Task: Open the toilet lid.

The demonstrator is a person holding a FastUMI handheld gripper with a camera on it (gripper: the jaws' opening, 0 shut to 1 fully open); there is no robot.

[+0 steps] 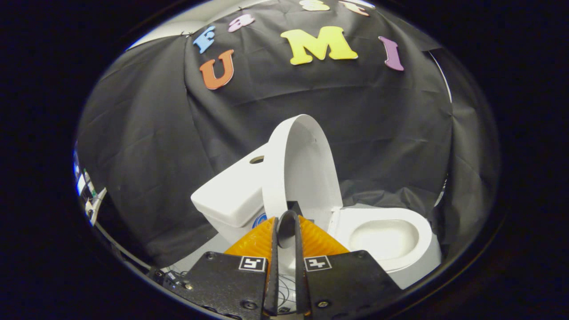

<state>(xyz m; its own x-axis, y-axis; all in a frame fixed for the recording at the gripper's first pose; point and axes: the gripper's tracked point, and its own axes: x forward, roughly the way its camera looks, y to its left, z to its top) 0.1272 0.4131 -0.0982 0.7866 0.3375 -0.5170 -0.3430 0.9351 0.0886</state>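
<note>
A white toilet stands against the black cloth, seen from its side. Its lid (306, 169) is raised upright and leans back towards the tank (231, 195). The seat ring (413, 218) lies flat around the open bowl (382, 240). My gripper (287, 218) sits low in front of the lid's hinge end, between tank and bowl. Its fingers (272, 249) meet at the tips, with only a thin slit behind them. Nothing is visibly pinched between them. The lid's lower edge is hidden behind the fingertips.
The black cloth wall (146, 146) closes in behind and on both sides of the toilet. A pale floor strip (209, 249) shows beside the tank's base. Some booth frame hardware (89, 195) shows off beyond the tank's side.
</note>
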